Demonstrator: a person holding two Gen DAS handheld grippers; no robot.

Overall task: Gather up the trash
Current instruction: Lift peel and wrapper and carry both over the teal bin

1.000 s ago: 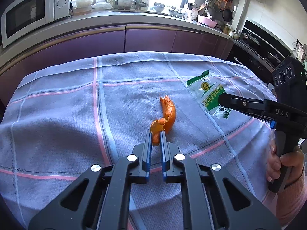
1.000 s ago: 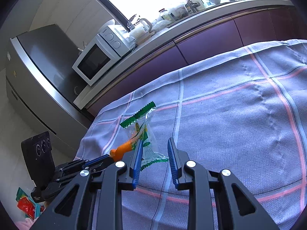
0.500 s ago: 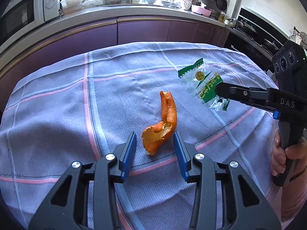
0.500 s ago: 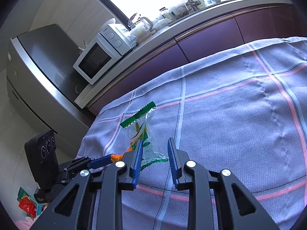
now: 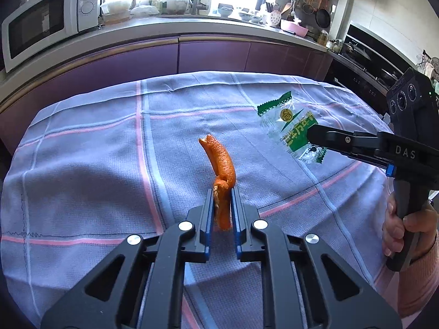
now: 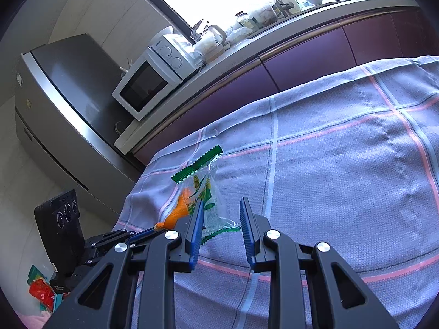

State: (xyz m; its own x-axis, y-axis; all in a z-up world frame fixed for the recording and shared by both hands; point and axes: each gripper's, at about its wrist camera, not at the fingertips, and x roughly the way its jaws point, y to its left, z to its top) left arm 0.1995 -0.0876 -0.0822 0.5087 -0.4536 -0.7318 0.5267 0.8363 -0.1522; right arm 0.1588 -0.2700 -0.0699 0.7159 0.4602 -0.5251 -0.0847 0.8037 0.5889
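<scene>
My left gripper (image 5: 222,192) is shut on the near end of an orange peel (image 5: 221,161) and holds it lifted above the checked tablecloth (image 5: 90,164). The peel also shows in the right wrist view (image 6: 179,212), beside the left gripper (image 6: 156,227). A clear and green plastic wrapper (image 5: 293,128) lies flat on the cloth at the right. My right gripper (image 6: 221,205) is open just above the near end of the wrapper (image 6: 208,192); the wrapper is not gripped. The right gripper shows side-on in the left wrist view (image 5: 312,135).
A purple kitchen counter (image 5: 192,54) with a microwave (image 5: 46,19) runs behind the table. A grey fridge (image 6: 68,96) stands past the table's left end. Red and green packets (image 6: 41,290) lie low at the left, off the table.
My left gripper opened around the peel half a second ago, then shut on it again and lifted it. The right gripper has stayed open over the wrapper.
</scene>
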